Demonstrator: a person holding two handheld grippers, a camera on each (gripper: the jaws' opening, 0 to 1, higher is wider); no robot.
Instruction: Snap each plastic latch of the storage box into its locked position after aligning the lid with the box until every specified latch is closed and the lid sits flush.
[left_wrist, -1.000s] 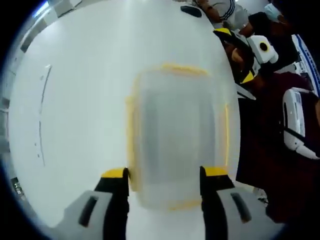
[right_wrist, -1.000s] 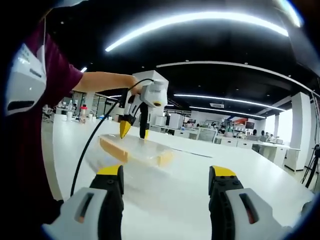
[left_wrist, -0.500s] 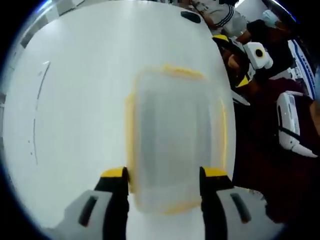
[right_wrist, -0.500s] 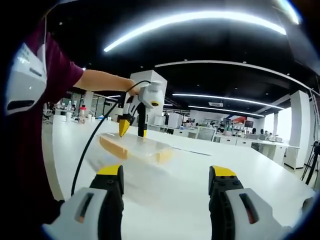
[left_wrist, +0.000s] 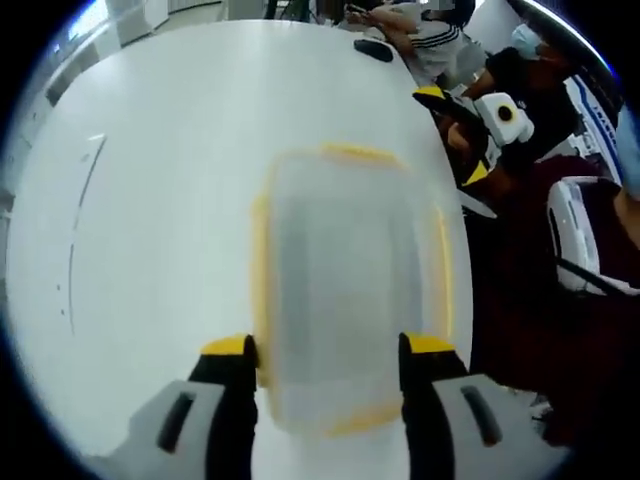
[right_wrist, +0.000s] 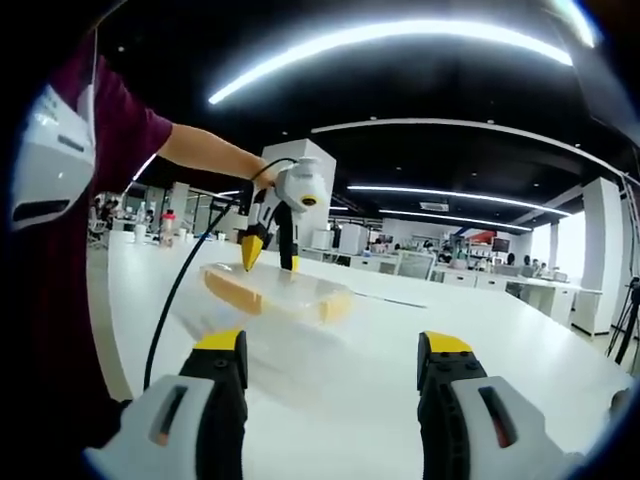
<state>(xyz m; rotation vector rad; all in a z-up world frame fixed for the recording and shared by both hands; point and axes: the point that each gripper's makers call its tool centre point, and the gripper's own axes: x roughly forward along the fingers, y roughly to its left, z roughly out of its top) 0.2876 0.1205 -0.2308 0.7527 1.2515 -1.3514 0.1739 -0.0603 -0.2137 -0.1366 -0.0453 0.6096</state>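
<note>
While jaws gape, storage box (left_wrist: 345, 300) overhangs the table (left_wrist: 160, 220) edge.

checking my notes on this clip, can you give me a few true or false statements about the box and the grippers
1. The storage box has yellow trim. True.
2. The right gripper is clamped on the box. False: its fingers stand apart with nothing between them, short of the box.
3. The left gripper is at the box's far end in the right gripper view. True.
4. The box rests on a dark wooden table. False: the table is white.
</note>
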